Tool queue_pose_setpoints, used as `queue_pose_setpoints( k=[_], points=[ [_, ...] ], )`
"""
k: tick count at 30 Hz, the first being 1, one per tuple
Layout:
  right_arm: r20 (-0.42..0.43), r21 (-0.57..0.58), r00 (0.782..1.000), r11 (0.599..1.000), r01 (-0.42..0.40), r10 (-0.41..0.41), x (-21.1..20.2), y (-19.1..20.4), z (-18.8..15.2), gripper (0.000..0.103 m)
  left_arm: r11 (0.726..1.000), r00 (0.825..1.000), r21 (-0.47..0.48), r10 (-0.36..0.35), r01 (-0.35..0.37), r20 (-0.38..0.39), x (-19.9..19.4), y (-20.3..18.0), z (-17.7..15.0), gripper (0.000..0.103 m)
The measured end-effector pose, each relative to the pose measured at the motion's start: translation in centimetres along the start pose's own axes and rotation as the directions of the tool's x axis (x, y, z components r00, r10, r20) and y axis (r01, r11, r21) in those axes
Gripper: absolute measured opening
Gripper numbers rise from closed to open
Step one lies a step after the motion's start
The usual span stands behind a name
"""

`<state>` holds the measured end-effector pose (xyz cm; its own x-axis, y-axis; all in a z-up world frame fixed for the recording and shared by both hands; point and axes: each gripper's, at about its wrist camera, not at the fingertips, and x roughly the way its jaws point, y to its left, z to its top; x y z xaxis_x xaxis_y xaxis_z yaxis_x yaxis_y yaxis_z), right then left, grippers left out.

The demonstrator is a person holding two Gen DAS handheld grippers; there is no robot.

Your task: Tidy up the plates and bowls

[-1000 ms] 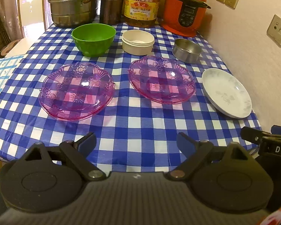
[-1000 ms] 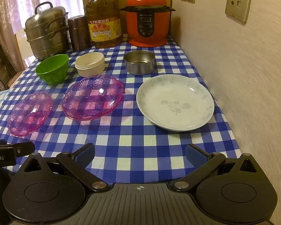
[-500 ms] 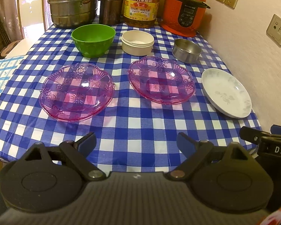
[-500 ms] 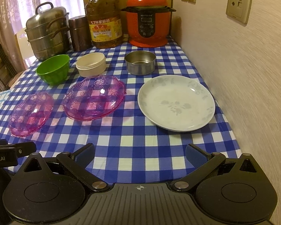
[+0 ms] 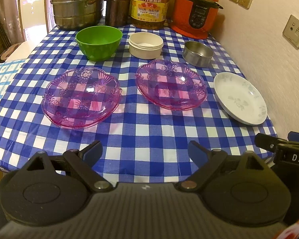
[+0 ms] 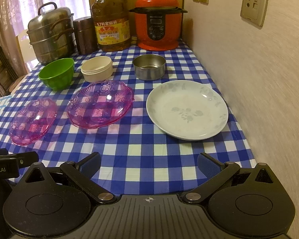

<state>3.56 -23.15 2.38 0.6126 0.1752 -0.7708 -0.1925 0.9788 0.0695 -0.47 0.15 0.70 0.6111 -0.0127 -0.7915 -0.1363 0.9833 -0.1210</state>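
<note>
Two pink clear plastic plates lie side by side on the checked table: the left one (image 5: 80, 97) (image 6: 32, 120) and the right one (image 5: 170, 87) (image 6: 100, 103). A white floral plate (image 5: 240, 97) (image 6: 187, 108) lies by the wall. Behind them stand a green bowl (image 5: 99, 42) (image 6: 56, 73), a cream bowl (image 5: 146, 44) (image 6: 97, 68) and a steel bowl (image 5: 197, 53) (image 6: 149, 67). My left gripper (image 5: 145, 152) is open and empty over the near table edge. My right gripper (image 6: 149, 164) is open and empty, in front of the white plate.
A steel steamer pot (image 5: 77, 4), a brown canister (image 5: 117, 6), an oil bottle (image 5: 149, 4) and an orange pressure cooker (image 5: 195, 14) line the back edge. A wall (image 6: 259, 79) runs along the right side. A chair (image 5: 32, 10) stands at the far left.
Both grippers have drifted very slightly; the view shifted a little. Nothing on the table has moved.
</note>
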Motion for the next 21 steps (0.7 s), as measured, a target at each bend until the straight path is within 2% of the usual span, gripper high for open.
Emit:
queue_pose_setpoints(
  k=[21],
  points=[
    [-0.001,-0.001,1.0,1.0,0.001,-0.001,0.02,-0.09,0.02,0.103,1.0,1.0,0.0,-0.001,0.001,-0.005,-0.06,-0.16,-0.03,0.091]
  ],
)
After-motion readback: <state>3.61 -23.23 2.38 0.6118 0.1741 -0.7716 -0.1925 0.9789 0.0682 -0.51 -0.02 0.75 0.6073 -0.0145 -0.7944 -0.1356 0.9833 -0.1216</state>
